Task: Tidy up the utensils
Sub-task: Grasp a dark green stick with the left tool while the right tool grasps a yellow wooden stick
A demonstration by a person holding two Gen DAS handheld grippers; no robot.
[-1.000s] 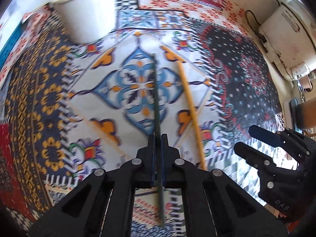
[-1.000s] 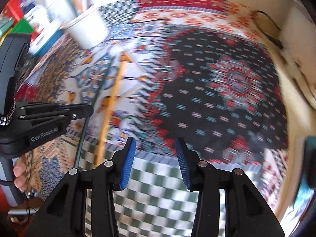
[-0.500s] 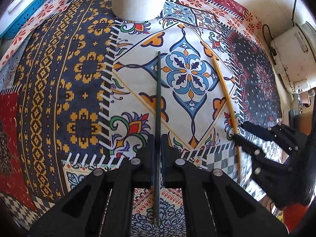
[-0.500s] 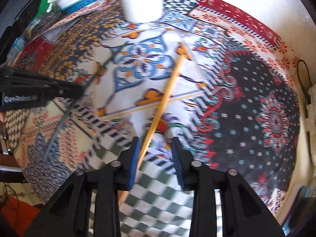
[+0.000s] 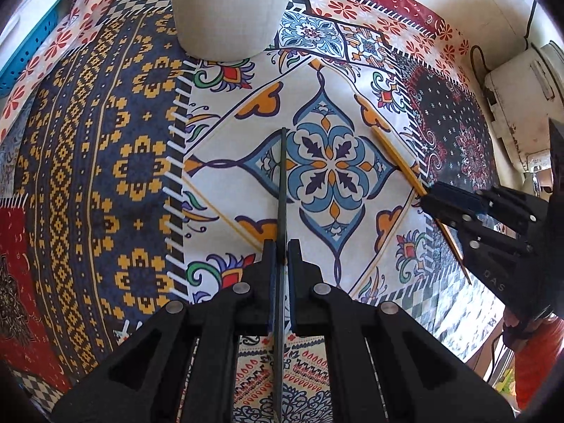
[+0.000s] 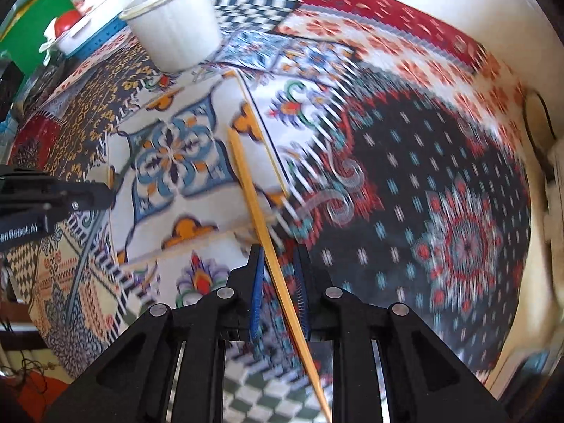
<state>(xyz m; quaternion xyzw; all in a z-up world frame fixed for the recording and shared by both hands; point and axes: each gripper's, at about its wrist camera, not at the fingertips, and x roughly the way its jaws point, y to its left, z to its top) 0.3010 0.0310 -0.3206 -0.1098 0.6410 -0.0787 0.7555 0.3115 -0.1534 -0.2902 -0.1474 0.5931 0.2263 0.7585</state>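
Note:
My left gripper [image 5: 281,246] is shut on a thin dark green chopstick [image 5: 282,183], which points up the patterned cloth toward a white cup [image 5: 232,10]. In the right wrist view the same gripper [image 6: 105,194] enters from the left with the dark chopstick [image 6: 83,261] hanging below it. A yellow chopstick [image 6: 246,176] lies on the cloth and runs between the blue pads of my right gripper [image 6: 278,253]. Those jaws are closing, with a small gap still showing on each side of the stick. The left wrist view shows the right gripper [image 5: 431,199] standing over the yellow chopstick [image 5: 394,157].
The white cup [image 6: 176,28] stands at the far edge with sticks inside it. Behind it is a blue basket [image 6: 95,35] with a white dish. A white appliance [image 5: 518,105] and a cable sit by the wall on the right. The patchwork tablecloth [image 5: 88,176] covers the table.
My right gripper has moved left over the yellow chopstick and narrowed its jaws around it. My left gripper, still holding the dark chopstick, has shifted toward the white cup.

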